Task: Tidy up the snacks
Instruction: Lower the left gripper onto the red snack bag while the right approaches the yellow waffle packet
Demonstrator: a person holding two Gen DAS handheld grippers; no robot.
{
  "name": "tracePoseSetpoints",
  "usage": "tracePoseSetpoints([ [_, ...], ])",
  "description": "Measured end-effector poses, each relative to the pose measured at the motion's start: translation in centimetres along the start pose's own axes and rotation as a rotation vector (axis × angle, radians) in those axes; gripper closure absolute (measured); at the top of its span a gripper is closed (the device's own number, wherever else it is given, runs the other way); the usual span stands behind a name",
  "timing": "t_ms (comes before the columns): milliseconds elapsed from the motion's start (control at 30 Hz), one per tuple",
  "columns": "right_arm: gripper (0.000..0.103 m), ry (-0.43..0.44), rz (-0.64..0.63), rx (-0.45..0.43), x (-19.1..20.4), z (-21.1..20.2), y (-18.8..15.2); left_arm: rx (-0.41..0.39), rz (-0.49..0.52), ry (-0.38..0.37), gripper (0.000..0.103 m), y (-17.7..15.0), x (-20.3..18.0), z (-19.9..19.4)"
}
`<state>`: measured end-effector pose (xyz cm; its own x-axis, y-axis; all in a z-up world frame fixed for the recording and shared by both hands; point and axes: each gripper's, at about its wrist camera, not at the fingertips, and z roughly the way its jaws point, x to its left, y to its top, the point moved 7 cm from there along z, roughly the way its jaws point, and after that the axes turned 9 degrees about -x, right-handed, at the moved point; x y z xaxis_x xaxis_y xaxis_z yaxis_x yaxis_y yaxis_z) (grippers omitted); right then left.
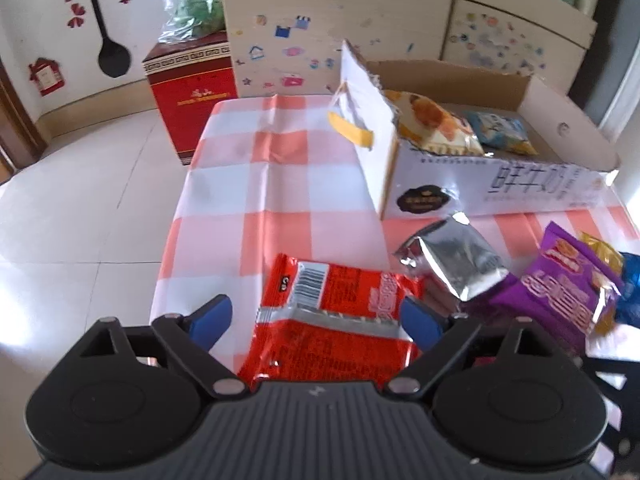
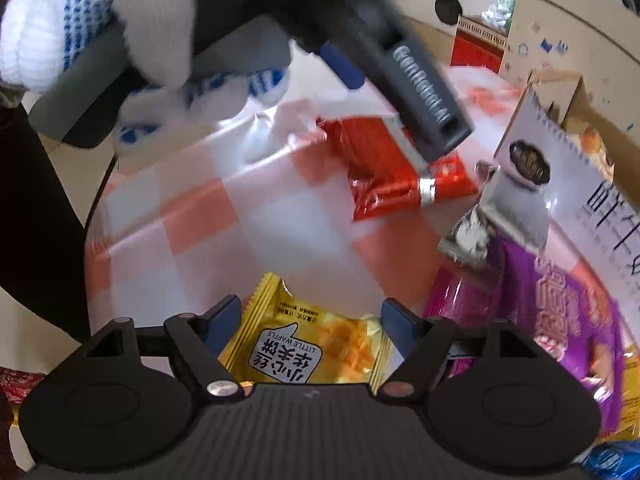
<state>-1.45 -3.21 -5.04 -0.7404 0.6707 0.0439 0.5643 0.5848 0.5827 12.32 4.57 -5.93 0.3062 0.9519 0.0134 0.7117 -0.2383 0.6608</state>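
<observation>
On the checked table (image 1: 240,168), your left hand-held gripper (image 1: 316,316) stands released astride the red packet (image 1: 332,320), long axis toward 12 o'clock, the box (image 1: 460,188) at 1 o'clock, while your right hand-held gripper (image 2: 310,326), also released, straddles the yellow waffle packet (image 2: 308,344).
</observation>
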Motion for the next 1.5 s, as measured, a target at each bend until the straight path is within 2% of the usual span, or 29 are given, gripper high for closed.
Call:
tracePoseSetpoints([
  [67, 0.020, 0.009, -0.010, 0.013, 0.2, -0.4, -0.2, 0.023, 0.035, 0.017, 0.011, -0.4, -0.2, 0.5],
  [233, 0.020, 0.000, -0.007, 0.053, 0.2, -2.0, -2.0, 0.027, 0.158, -0.030, 0.009, -1.9, -0.4, -0.5],
  [400, 0.020, -0.098, 0.046, 0.095, 0.3, -2.9, -3.3, 0.068, 0.300, -0.029, 0.012, -5.0, 0.2, -1.6],
  [467, 0.019, -0.159, 0.126, 0.112, 0.0, -3.2, -3.8, 0.101, 0.370, -0.025, 0.012, -6.4, 0.3, -1.9],
  [600, 0.019, -0.236, 0.281, 0.113, -0.5, -5.0, -4.9, 0.097, 0.395, -0.044, 0.014, -7.3, 0.3, -2.9],
  [733, 0.016, -0.294, 0.427, 0.059, -1.8, -8.4, -6.1, 0.054, 0.463, -0.061, 0.014, -7.5, -0.5, -4.1],
  [900, 0.013, -0.274, 0.496, 0.007, -1.5, -11.2, -7.3, -0.029, 0.407, -0.062, 0.014, -5.2, -0.4, -4.2],
  [1033, 0.013, -0.257, 0.447, 0.059, -0.2, -9.9, -7.6, -0.057, 0.252, -0.159, 0.012, -3.0, -1.2, -4.2],
  [1133, 0.013, -0.243, 0.430, 0.080, 0.1, -9.0, -7.6, -0.076, 0.222, -0.130, 0.011, -1.9, -1.8, -3.6],
  [1300, 0.013, -0.235, 0.428, 0.086, 0.4, -8.3, -7.4, -0.048, 0.194, -0.073, 0.010, -1.4, -1.5, -1.3],
  [1500, 0.013, -0.246, 0.457, 0.086, -0.3, -7.7, -7.7, 0.024, 0.232, -0.078, 0.007, -2.8, -2.2, 1.1],
])
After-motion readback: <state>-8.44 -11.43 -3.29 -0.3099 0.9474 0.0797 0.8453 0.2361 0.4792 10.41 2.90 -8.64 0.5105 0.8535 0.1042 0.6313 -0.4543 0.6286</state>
